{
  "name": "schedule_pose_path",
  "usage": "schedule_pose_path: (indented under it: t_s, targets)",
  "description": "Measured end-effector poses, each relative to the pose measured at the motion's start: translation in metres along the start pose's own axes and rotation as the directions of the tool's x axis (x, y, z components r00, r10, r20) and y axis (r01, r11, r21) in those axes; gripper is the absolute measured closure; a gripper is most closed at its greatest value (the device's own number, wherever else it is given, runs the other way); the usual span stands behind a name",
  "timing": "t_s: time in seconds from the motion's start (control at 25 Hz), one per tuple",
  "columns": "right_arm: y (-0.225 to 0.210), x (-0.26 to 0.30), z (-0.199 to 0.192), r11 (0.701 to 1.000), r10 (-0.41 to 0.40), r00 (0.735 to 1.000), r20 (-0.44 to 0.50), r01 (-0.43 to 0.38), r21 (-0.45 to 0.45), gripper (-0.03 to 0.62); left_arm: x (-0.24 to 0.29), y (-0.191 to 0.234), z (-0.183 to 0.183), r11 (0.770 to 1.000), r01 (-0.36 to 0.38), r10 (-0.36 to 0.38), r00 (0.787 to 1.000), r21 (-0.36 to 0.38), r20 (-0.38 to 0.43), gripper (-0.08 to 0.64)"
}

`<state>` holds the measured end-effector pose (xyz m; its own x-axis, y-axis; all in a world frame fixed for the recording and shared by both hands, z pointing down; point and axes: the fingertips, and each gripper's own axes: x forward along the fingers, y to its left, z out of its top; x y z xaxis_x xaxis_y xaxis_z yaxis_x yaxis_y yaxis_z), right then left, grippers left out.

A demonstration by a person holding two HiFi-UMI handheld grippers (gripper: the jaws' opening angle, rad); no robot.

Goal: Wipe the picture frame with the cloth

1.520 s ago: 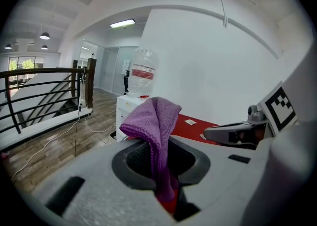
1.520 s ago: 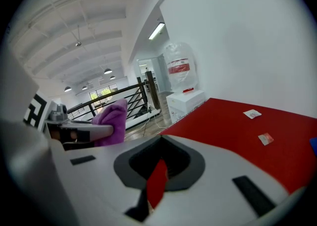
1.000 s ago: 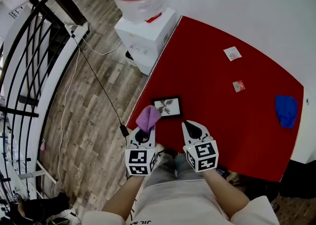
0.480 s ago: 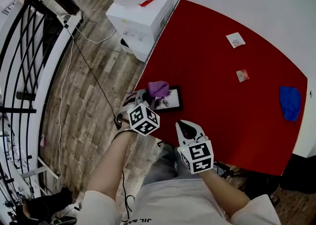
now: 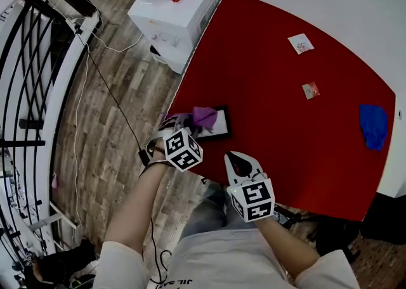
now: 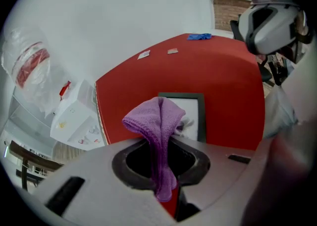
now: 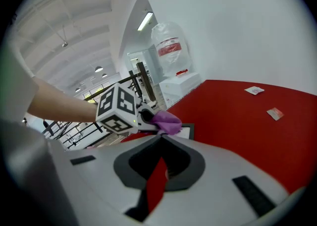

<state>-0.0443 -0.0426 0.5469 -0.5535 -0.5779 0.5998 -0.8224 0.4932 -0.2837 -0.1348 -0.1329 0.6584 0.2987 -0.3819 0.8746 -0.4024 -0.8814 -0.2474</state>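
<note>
A small black picture frame [image 5: 219,124] lies flat near the front left edge of the red table [image 5: 285,116]. My left gripper [image 5: 194,125] comes in from the left, shut on a purple cloth [image 5: 204,116] that rests on the frame's left part. In the left gripper view the cloth [image 6: 157,119] bulges out of the closed jaws, with the frame [image 6: 190,114] just beyond it. My right gripper [image 5: 236,158] hovers over the table's front edge, to the right of the frame, shut and empty. From the right gripper view the cloth [image 7: 166,121] is seen touching the frame [image 7: 186,131].
A blue cloth [image 5: 373,125] lies at the table's far right edge. Two small packets [image 5: 300,44] [image 5: 309,90] sit further back. A white water dispenser [image 5: 173,16] stands off the table's left corner, above wooden floor with a cable [image 5: 108,88].
My left gripper has swung from the table's front edge out to the left and up, bringing the purple cloth onto the frame. The right gripper has barely moved.
</note>
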Motion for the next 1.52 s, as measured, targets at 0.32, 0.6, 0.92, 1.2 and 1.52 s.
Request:
schedule_pose_path:
  t_s: [0.32,0.6,0.92,1.2,1.52]
  targets:
    - [0.000,0.005,0.003,1.000,0.012,1.000,0.015,-0.013,0.008,0.589,-0.016,-0.065,-0.015,0.996,0.067,-0.067,0.998,0.055,-0.003,0.503]
    - [-0.001,0.000,-0.004,1.000,0.002,1.000,0.007,-0.002,0.020,0.589,-0.010,-0.033,0.001,0.997,0.032,-0.032,0.999,0.064,0.003,0.503]
    - [-0.007,-0.010,-0.015,0.999,-0.017,1.000,-0.004,0.017,0.033,0.589,0.010,0.018,0.033,0.996,-0.001,0.002,1.000,0.091,-0.007,0.503]
    - [-0.007,-0.010,-0.018,0.999,-0.010,1.000,0.000,0.010,0.040,0.589,0.006,-0.035,0.022,0.990,0.067,-0.064,0.998,0.126,-0.025,0.503]
    - [0.004,-0.009,-0.019,0.999,0.014,1.000,0.005,-0.014,0.029,0.589,-0.005,-0.071,0.011,0.986,0.077,-0.074,0.997,0.146,-0.028,0.503]
